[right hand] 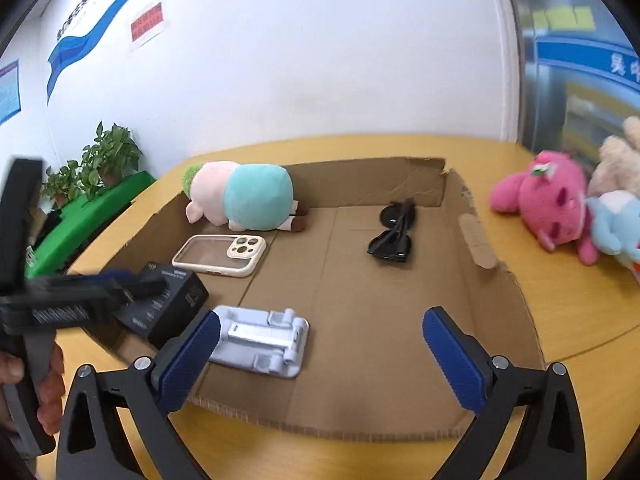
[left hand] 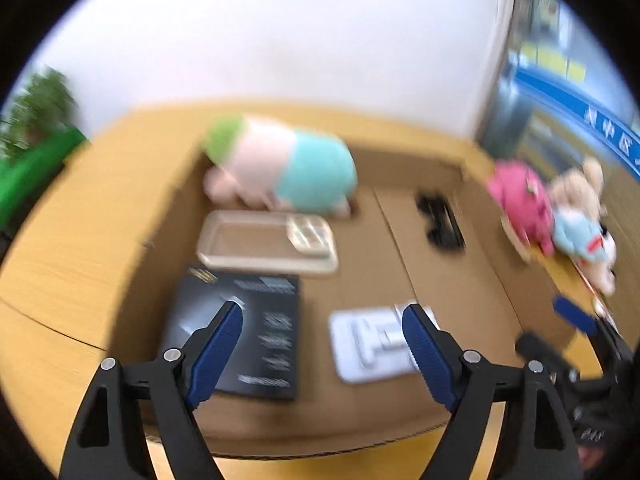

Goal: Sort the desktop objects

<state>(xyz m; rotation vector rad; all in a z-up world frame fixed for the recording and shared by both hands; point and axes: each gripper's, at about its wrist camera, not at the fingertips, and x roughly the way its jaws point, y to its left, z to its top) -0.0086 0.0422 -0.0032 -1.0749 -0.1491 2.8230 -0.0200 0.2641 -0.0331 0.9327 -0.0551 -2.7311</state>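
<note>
Right wrist view | both jaws spread, empty | white phone stand (right hand: 260, 340) just ahead-left of right gripper (right hand: 320, 356) | left gripper (left hand: 322, 346) similarly near

Bright, even room light; left wrist view smeared with blur, right wrist view sharp around the sunglasses (right hand: 393, 232); fisheye edges bend, corners black.

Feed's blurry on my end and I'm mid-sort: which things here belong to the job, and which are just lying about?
Job:
phone case
black box
white stand
sunglasses
pig plush
cardboard tray
pink plush

Lying about:
potted plants
wall posters
</note>
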